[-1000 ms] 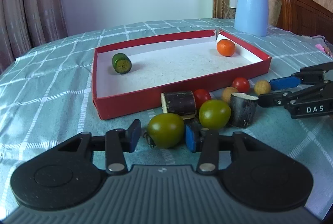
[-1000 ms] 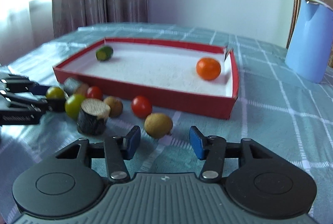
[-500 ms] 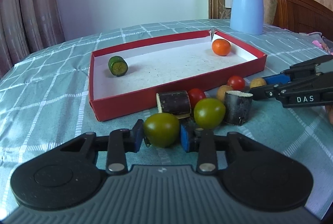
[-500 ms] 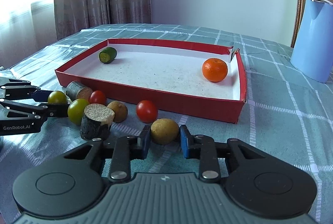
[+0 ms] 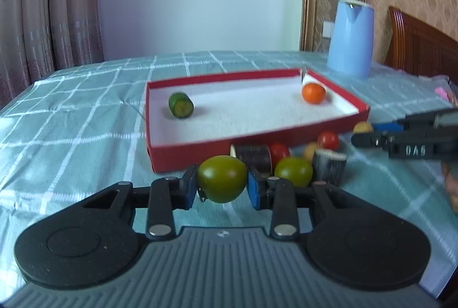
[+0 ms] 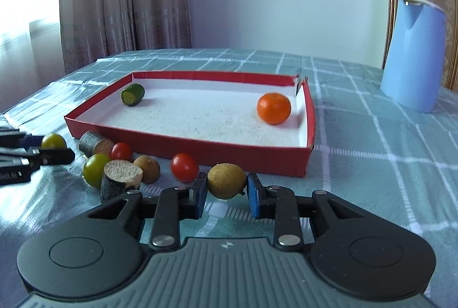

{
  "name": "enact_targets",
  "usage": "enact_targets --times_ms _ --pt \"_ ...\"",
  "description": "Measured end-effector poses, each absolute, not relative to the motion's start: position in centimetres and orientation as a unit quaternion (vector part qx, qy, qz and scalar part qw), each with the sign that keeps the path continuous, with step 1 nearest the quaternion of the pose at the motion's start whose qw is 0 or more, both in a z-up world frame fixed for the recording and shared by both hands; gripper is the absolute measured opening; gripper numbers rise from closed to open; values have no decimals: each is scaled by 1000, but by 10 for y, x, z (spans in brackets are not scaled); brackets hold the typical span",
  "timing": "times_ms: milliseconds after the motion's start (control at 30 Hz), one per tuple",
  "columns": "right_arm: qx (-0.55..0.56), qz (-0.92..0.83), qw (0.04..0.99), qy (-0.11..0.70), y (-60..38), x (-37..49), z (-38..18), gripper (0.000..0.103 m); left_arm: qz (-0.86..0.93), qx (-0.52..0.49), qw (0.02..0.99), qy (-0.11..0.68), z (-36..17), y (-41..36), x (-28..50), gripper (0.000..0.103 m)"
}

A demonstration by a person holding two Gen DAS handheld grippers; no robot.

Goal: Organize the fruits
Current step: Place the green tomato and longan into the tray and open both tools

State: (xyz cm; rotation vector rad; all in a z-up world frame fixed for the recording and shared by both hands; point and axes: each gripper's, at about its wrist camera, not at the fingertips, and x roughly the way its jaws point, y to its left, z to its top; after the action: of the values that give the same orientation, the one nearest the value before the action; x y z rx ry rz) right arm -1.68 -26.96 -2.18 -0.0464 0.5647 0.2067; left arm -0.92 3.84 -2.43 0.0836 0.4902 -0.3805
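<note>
My left claw [image 5: 221,187] level, pinching a green tomato [image 5: 221,178]; right claw [image 6: 226,195] level too, gripping a brown longan [image 6: 226,181].

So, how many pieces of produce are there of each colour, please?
Green: 3 (tomato in the left gripper, tomato, cucumber piece)
Red: 2
Orange: 1
Tan: 2 (one in the right gripper)
Dark: 2
Total: 10

Both wrist views low over table, close, facing red tray [image 5: 160,162] (shared, opposite ends).
</note>
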Motion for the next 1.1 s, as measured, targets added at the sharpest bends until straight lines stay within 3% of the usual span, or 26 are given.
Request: enact_targets --times_ms 367,667,1100 --pt "-24 88 964 250 -260 10 0 29 -159 3 960 230 -3 32 41 32" --pt "-8 44 952 302 -258 78 -9 29 -115 -1 953 281 -22 21 89 32" --pt "-22 26 944 329 -254 93 -24 29 -106 -3 950 295 -29 20 99 32"
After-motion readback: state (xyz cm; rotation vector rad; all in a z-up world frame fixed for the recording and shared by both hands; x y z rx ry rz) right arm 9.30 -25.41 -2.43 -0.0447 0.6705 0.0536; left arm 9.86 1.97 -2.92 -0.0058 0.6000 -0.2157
